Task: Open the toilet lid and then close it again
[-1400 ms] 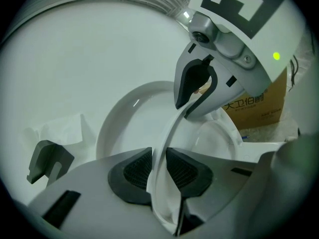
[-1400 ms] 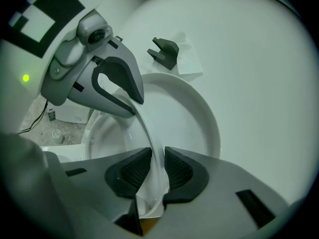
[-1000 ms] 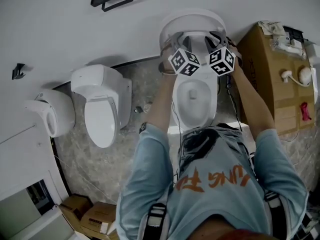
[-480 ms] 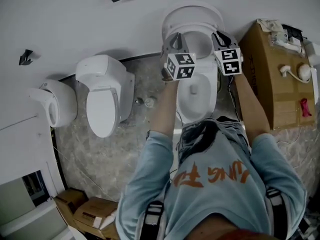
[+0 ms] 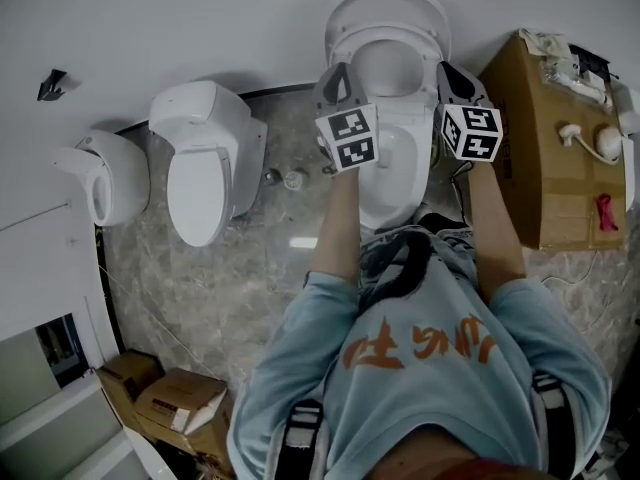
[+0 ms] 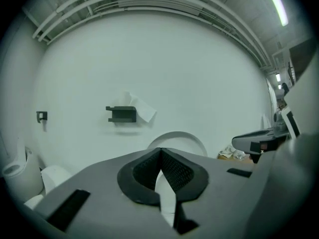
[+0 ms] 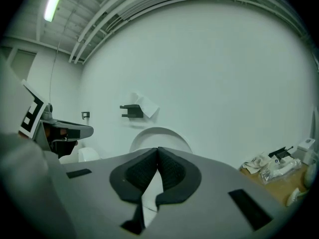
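Above the toilet bowl [image 5: 398, 163], left gripper [image 6: 160, 151] and right gripper [image 7: 158, 149] have just clenched shut, empty; the raised toilet lid [image 5: 388, 6], apparently wall-propped, could slam down if nudged.

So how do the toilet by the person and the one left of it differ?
The near toilet has its lid raised, bowl showing; the left toilet has its lid down. The person stands over the near toilet; the left toilet stands unattended. Both are white, against the same wall.

White wall [image 5: 150, 28], grey marble floor [image 5: 230, 268], cardboard boxes [image 5: 172, 406] btm left
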Available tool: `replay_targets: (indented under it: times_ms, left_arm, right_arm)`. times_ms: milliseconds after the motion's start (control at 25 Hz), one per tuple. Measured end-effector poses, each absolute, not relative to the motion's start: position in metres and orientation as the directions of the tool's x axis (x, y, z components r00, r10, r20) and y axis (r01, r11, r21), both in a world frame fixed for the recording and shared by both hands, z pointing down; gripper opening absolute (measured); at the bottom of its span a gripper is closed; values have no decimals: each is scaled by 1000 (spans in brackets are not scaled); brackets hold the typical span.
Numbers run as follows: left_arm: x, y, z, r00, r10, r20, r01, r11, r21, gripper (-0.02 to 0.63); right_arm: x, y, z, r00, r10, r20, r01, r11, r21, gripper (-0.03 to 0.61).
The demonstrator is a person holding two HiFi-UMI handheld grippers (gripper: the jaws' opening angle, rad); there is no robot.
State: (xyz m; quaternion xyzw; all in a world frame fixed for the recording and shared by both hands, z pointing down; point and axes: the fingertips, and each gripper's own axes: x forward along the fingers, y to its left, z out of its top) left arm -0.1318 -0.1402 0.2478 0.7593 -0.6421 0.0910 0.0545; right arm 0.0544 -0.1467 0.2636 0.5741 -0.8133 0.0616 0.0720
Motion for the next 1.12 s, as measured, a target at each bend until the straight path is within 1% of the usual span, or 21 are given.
replay_targets:
  times_ms: [120, 280, 440, 560, 760, 880, 1040, 1080, 1120]
  left_arm:
    - [-128, -131, 247, 142, -969, 200, -989, -146, -7, 26]
    - [-114, -125, 251, 119, -970, 211, -992, -124, -12, 26]
    - [-106, -127, 253, 88, -966, 242, -993, -103, -51, 26]
    - [-94, -136, 258, 83, -959, 271, -988, -115, -102, 26]
    - [-69, -159, 277, 100, -935, 341, -966, -174, -193, 27]
    - [-54, -182, 292, 113, -915, 388, -936, -229, -267, 28]
    - [-37, -221, 315, 130, -879, 459, -877, -318, -360, 31]
    - [-34, -230, 321, 134, -868, 477, -857, -344, -385, 42]
    - [-31, -240, 327, 137, -858, 495, -834, -369, -410, 89]
  right_arm:
    - [60, -141, 260, -362, -916, 174, -931, 364, -22, 14]
    - [78, -144, 262, -391, -903, 178, -919, 394, -17, 14]
    - [91, -157, 265, -416, -891, 181, -909, 415, -42, 14]
    - [99, -170, 273, -438, -880, 185, -898, 435, -59, 14]
    - [106, -197, 301, -482, -849, 218, -873, 485, -44, 19]
    - [108, -217, 319, -510, -824, 248, -853, 522, -20, 55]
    - [109, -246, 349, -542, -786, 298, -821, 571, 10, 88]
    - [108, -252, 358, -553, -772, 314, -809, 587, 18, 100]
    - [106, -258, 366, -564, -757, 330, -796, 605, 26, 115]
